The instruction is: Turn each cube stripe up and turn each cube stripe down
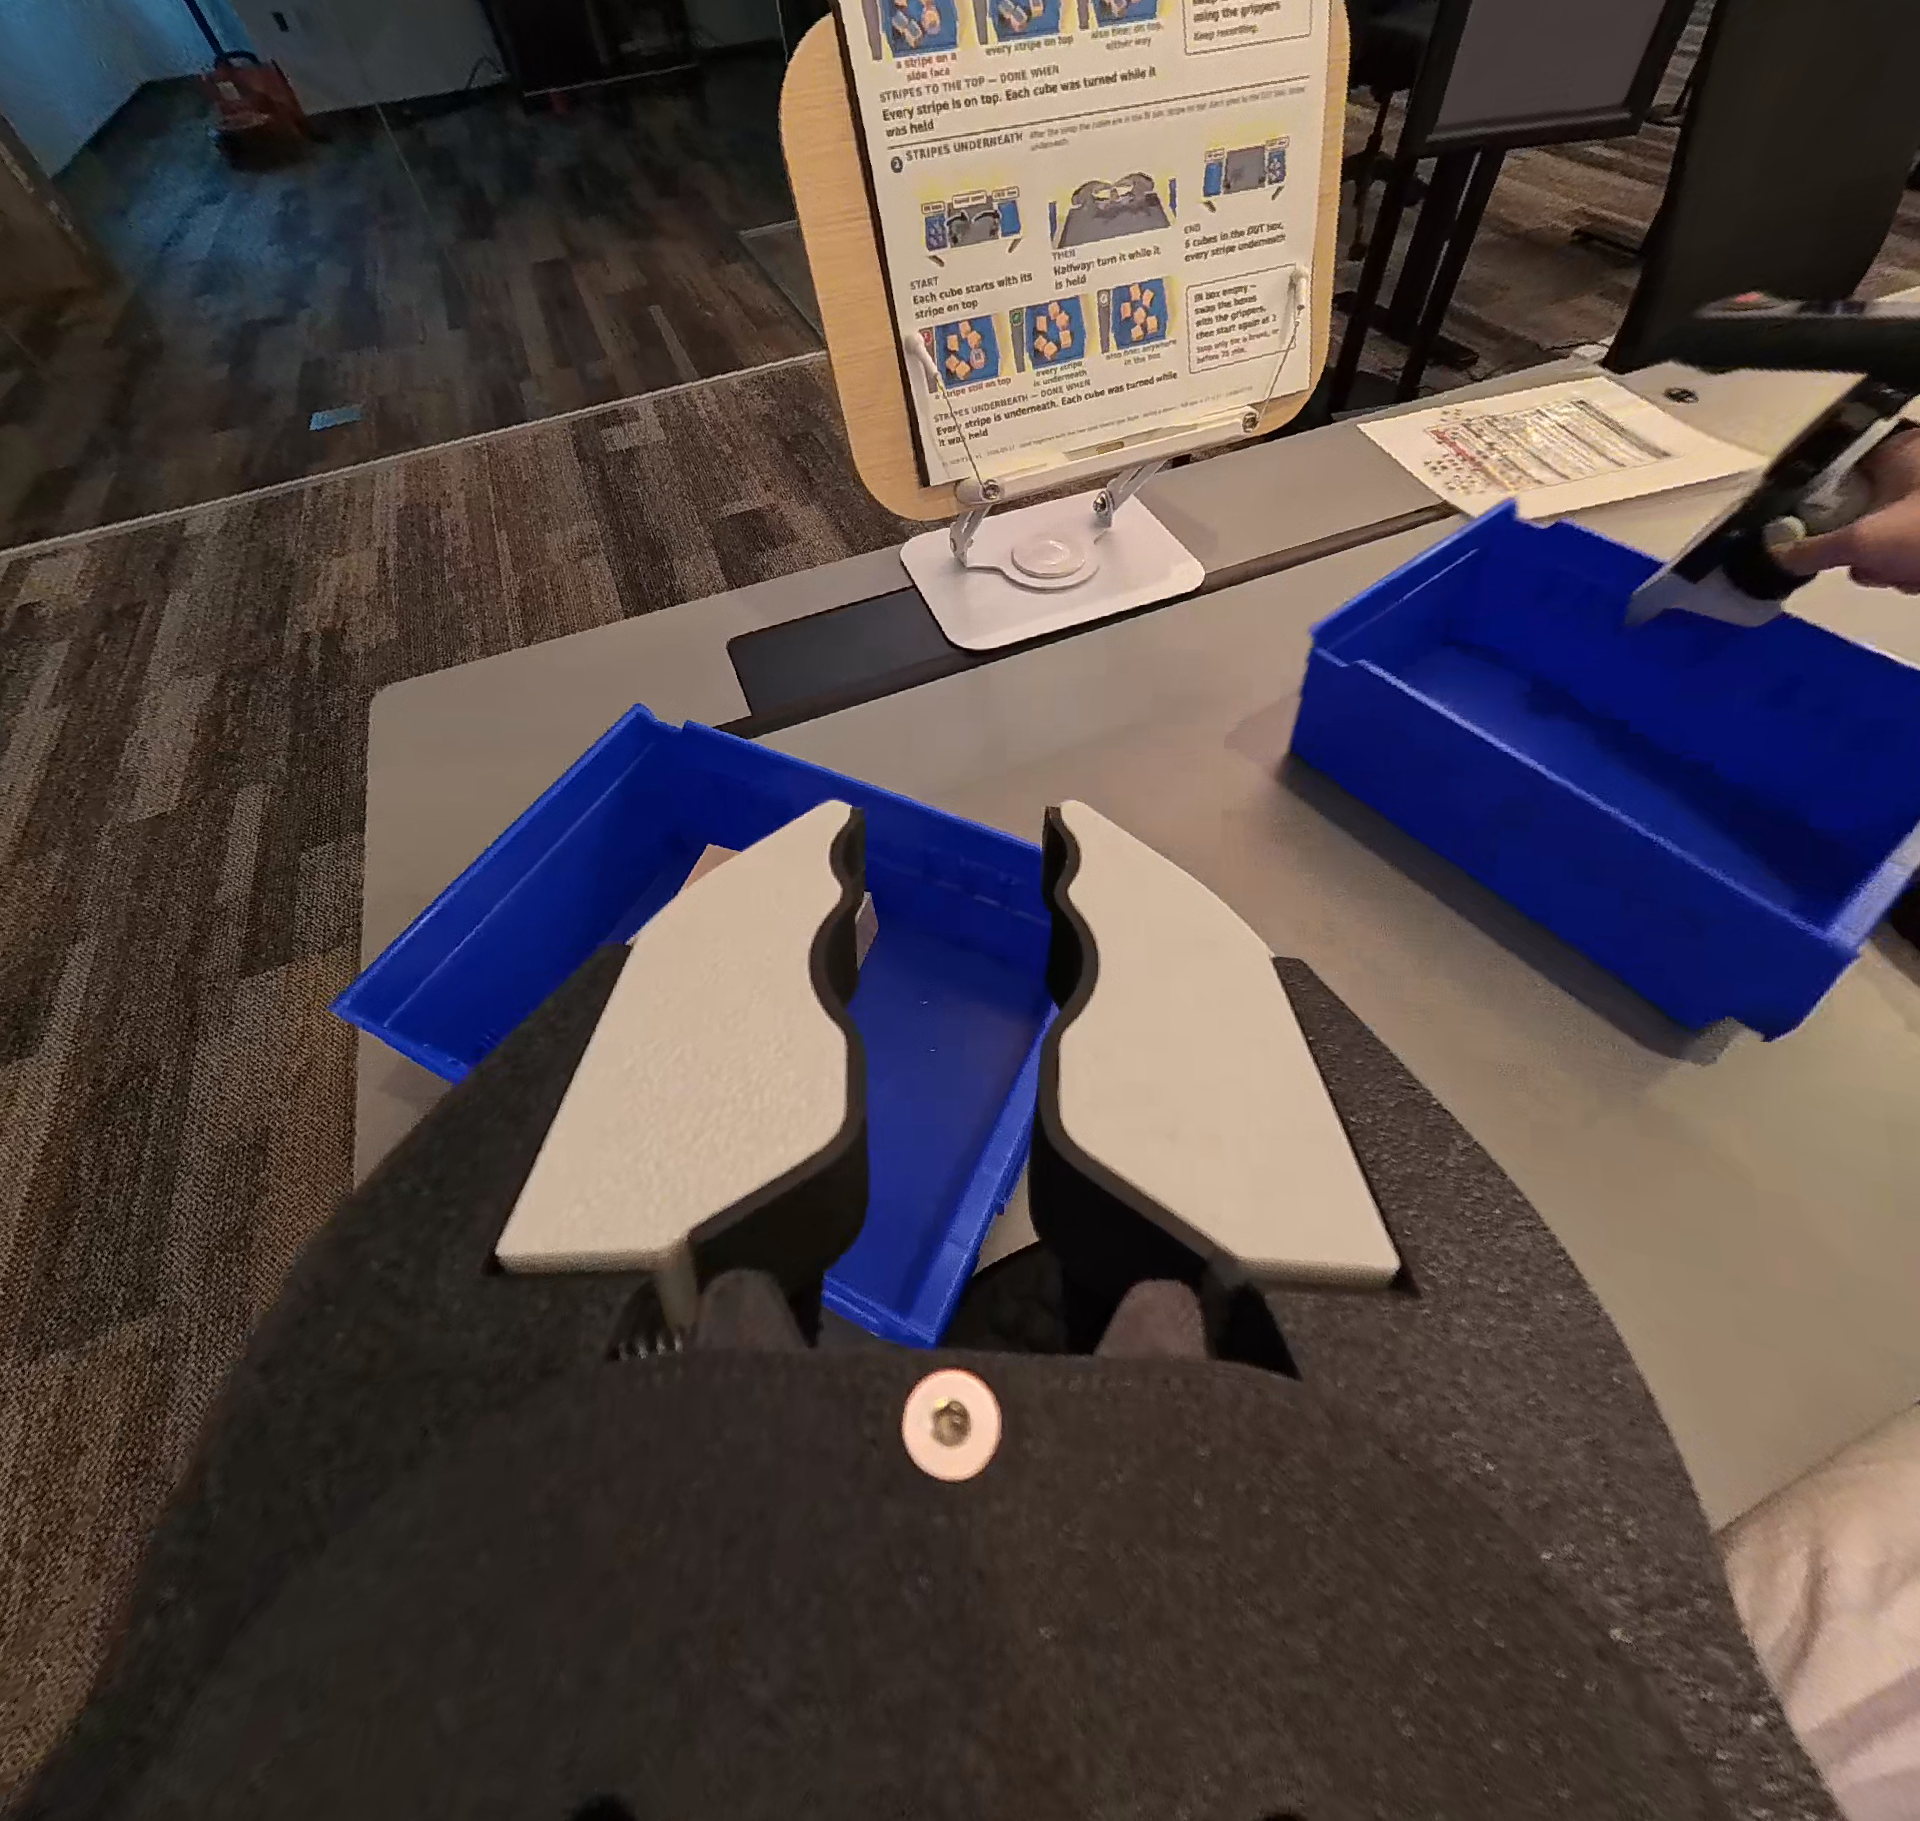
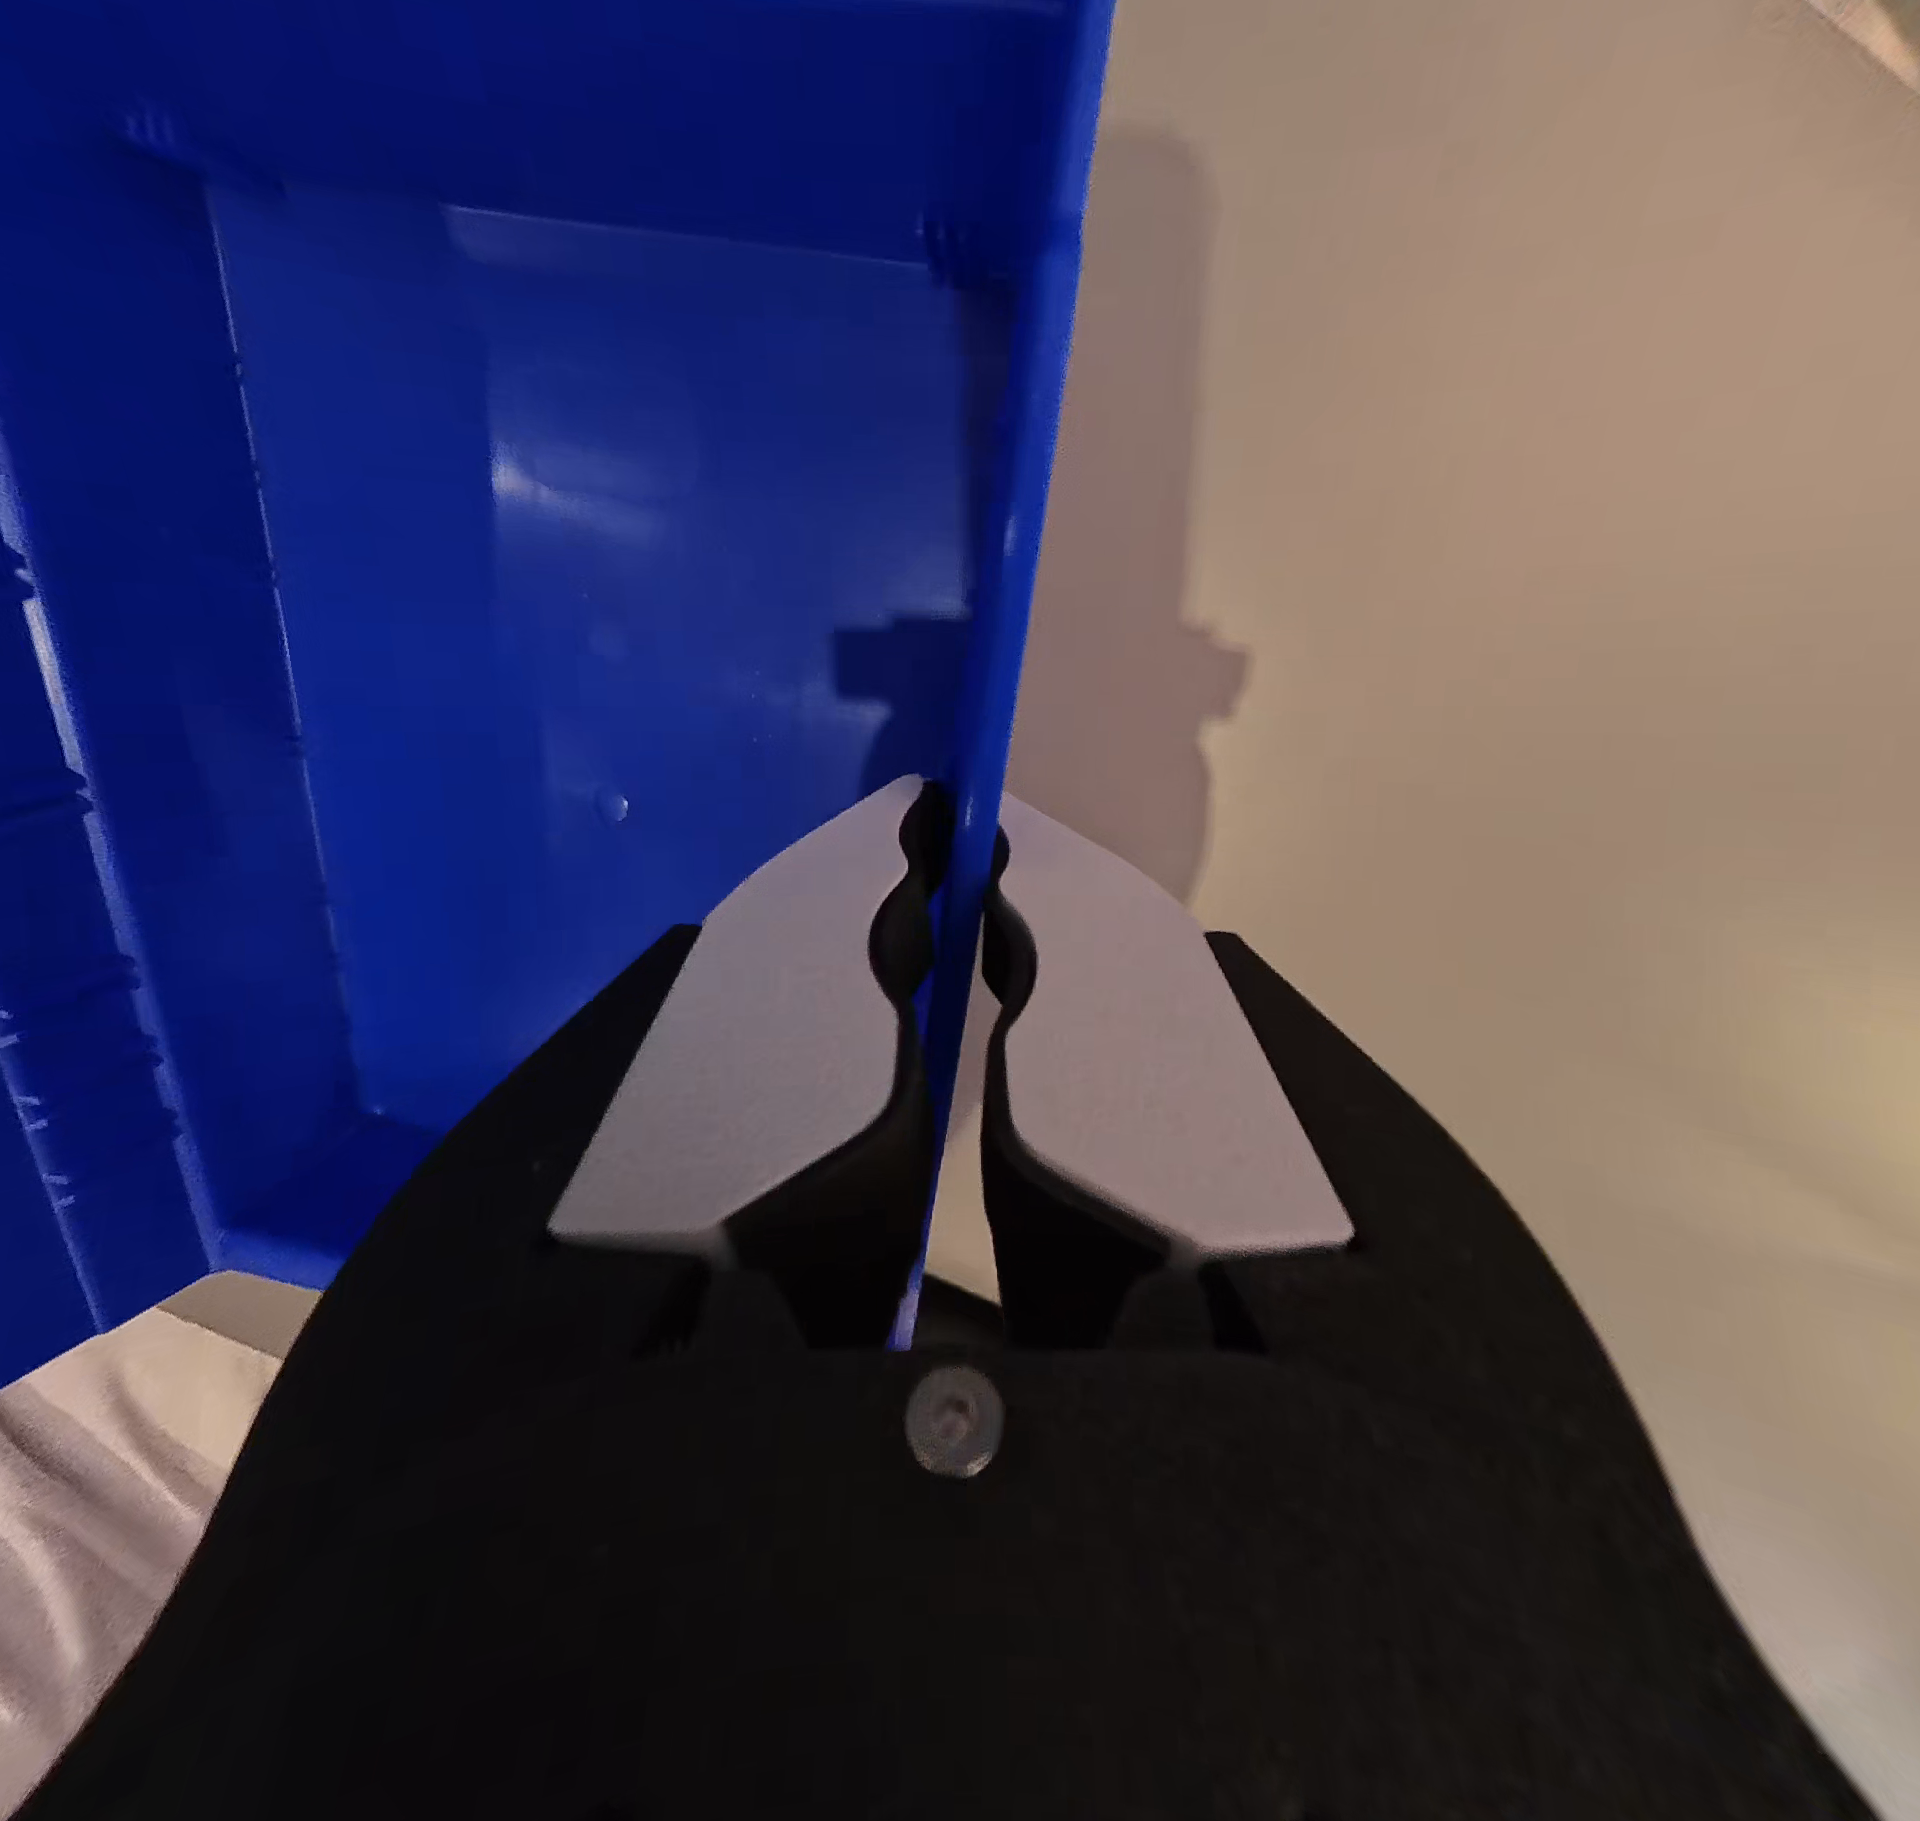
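Note:
My left gripper (image 1: 951,826) is open and hovers over the left blue box (image 1: 499,930) on the grey table (image 1: 1195,795). A pale cube (image 1: 713,863) lies in that box, mostly hidden behind my left finger; I cannot see its stripe. My right gripper (image 2: 961,821) is shut on the thin side wall of the right blue box (image 2: 582,576), whose inside shows no cubes. In the left wrist view the right gripper (image 1: 1704,597) sits at the far rim of that right box (image 1: 1558,815).
An instruction sheet on a wooden stand (image 1: 1081,213) with a white base (image 1: 1049,566) stands at the table's back edge. A printed paper (image 1: 1548,446) lies at the back right. The table's left edge (image 1: 364,940) drops to carpet. A pale sleeve (image 1: 1839,1615) is at the lower right.

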A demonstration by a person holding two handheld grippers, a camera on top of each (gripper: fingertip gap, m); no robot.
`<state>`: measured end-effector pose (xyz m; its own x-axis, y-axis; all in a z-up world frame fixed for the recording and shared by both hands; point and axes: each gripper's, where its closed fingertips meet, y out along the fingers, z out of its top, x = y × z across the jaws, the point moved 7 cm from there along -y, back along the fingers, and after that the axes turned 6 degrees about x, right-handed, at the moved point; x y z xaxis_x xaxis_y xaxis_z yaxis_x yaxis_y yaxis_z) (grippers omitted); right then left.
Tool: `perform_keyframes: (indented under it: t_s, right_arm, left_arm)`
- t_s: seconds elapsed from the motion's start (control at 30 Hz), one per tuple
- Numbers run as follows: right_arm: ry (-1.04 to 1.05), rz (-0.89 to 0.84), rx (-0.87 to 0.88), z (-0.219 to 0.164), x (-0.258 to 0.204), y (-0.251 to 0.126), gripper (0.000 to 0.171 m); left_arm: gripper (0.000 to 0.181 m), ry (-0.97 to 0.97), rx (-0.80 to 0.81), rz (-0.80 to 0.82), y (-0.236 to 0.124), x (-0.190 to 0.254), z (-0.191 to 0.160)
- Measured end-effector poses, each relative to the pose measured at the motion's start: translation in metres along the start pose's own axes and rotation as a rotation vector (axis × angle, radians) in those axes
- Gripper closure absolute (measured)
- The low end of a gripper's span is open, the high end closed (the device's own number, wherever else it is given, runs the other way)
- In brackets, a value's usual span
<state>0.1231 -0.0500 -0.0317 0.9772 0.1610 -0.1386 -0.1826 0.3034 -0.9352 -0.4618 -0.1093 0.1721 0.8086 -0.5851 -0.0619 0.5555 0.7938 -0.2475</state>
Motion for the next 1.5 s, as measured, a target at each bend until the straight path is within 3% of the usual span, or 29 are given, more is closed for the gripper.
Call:
perform_keyframes:
  t_s: [0.37,0.83,1.03,1.13,1.2,1.3,1.43,1.5]
  right_arm:
    - [0.168,-0.091,0.049,-0.046,0.122,-0.033,0.165]
    - [0.285,-0.107,0.083,-0.067,0.193,-0.05,0.166]
    - [0.244,-0.151,0.199,-0.071,0.192,-0.055,0.163]
    - [0.202,-0.249,0.389,-0.062,0.185,-0.078,0.146]
    - [0.192,-0.279,0.578,-0.052,0.173,-0.101,0.143]
    - [0.171,-0.181,0.794,-0.038,0.143,-0.129,0.14]
    - [0.093,-0.127,0.887,-0.021,0.108,-0.15,0.141]
    - [0.047,-0.145,0.905,-0.014,0.095,-0.154,0.141]
  left_arm:
    - [0.149,0.008,-0.044,0.042,0.011,0.0,-0.001]
    - [0.149,0.104,-0.18,0.056,0.05,0.021,-0.002]
    - [0.141,0.134,-0.195,0.027,0.069,0.029,-0.001]
    - [0.135,0.1,-0.177,0.006,0.089,0.024,-0.002]
    - [0.125,0.025,-0.244,0.038,0.109,0.01,-0.014]
    - [0.122,-0.119,-0.407,0.082,0.153,-0.019,-0.043]
    - [0.122,-0.305,-0.455,0.026,0.204,-0.037,-0.077]
    - [0.109,-0.332,-0.492,0.06,0.221,-0.04,-0.091]
